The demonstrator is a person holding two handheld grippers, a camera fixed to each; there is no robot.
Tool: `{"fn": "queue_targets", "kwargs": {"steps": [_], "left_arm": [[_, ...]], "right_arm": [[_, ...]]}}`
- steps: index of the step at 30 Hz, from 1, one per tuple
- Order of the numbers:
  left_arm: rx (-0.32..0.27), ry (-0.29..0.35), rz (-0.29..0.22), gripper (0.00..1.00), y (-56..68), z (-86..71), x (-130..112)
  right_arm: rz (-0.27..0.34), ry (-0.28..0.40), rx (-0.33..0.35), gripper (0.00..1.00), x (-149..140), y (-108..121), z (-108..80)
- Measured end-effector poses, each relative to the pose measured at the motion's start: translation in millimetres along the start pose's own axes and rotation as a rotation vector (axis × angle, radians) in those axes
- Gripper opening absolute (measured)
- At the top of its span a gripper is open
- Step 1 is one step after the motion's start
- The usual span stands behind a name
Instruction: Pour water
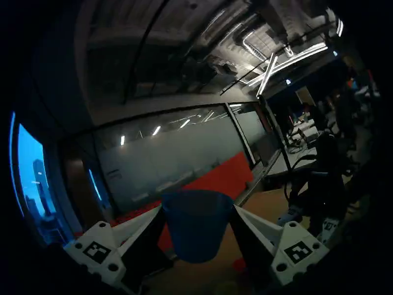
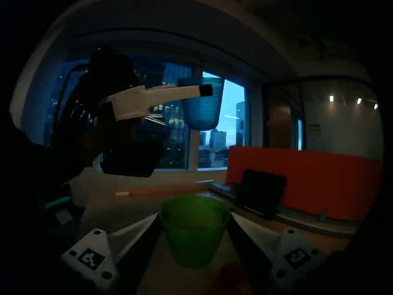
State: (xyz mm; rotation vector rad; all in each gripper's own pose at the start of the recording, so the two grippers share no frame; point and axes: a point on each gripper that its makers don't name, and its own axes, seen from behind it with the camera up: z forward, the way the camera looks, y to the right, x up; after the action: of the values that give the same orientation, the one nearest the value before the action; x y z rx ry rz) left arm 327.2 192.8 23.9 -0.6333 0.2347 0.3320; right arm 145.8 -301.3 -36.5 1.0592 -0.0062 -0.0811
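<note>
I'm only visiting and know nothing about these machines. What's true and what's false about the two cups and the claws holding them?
1. The left gripper grips a blue cup between its two fingers. True.
2. The right gripper grips a red cup. False: it holds a green cup.
3. In the right gripper view, the blue cup sits higher than the green cup. True.
4. The blue cup is turned upside down. False: it is upright, with its mouth facing up.
</note>
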Motion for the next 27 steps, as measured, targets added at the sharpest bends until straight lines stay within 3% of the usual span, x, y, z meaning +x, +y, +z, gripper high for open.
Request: {"fn": "queue_targets", "kwargs": {"steps": [8,11,20,27], "left_arm": [[-0.045,-0.041,-0.266,0.87,-0.8,3.3,-8.2],[-0.054,-0.06,-0.318,0.87,-2.1,3.4,-13.0],[-0.049,-0.124,-0.301,0.87,-1.7,-4.4,-39.0],[-0.037,-0.169,-0.318,0.88,-3.3,-11.8,-72.5]], "right_arm": [[0.002,0.006,0.004,0.9,1.5,-1.6,-2.3],[0.002,0.006,0.003,0.9,0.9,-1.6,-2.8],[0.009,-0.007,0.013,0.9,0.2,-5.0,-5.9],[0.005,-0.044,0.022,0.91,-7.9,-5.8,-14.8]]}}
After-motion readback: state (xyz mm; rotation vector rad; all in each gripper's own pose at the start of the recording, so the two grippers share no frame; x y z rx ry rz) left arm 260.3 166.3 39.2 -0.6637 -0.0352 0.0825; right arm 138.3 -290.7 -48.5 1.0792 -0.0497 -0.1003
